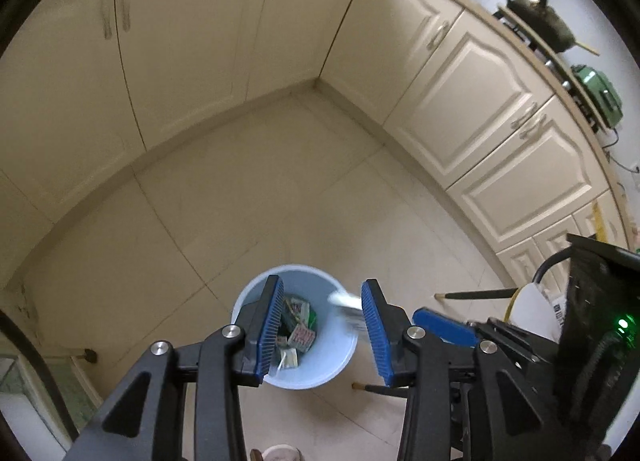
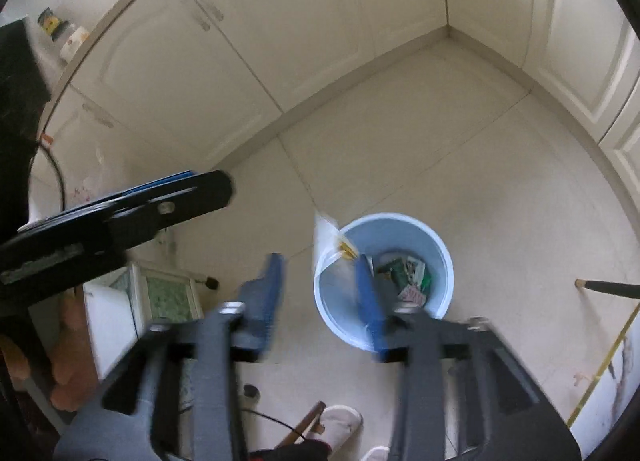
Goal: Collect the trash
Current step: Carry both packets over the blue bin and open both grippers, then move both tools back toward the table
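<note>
Mostly done by the look: packets (image 1: 301, 335) already in bin (image 1: 344, 365), white wrapper (image 2: 326, 245) dropping at its rim, left gripper (image 1: 322, 331) and right gripper (image 2: 320, 297) both spread, empty.

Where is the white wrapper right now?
In both views the white wrapper sits at the light blue bin rim, free of both open grippers.

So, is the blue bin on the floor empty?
No, the blue bin already holds several small printed packets at its bottom.
</note>
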`<state>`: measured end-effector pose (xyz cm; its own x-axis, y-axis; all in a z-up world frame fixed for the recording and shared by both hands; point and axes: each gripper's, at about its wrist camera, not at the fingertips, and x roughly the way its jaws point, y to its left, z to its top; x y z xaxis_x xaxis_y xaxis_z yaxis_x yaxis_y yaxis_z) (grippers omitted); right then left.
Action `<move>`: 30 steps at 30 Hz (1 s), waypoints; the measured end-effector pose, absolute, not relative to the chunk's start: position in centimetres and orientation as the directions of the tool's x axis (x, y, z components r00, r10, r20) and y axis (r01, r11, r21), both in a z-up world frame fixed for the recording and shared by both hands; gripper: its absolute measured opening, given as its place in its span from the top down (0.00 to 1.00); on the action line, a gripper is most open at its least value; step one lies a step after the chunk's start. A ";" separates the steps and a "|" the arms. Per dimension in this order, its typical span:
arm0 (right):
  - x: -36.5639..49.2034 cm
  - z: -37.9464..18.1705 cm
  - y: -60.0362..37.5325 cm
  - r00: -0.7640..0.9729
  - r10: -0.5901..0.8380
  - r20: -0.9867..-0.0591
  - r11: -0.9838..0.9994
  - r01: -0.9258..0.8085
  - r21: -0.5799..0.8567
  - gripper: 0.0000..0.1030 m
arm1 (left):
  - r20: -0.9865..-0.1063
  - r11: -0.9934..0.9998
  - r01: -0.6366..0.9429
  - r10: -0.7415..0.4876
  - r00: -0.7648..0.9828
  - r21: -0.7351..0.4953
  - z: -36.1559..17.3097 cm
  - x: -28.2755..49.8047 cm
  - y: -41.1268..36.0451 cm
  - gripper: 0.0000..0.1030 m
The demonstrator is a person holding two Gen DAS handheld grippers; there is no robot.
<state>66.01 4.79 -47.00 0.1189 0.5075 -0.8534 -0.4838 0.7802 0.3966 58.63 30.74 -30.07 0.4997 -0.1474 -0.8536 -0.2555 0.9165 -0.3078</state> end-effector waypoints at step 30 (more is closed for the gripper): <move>58.3 -21.5 -44.6 0.628 0.058 -0.776 0.998 -0.029 0.051 0.00 | -0.693 0.908 0.369 -0.397 0.602 -0.199 -12.7 53.3 -16.3 0.33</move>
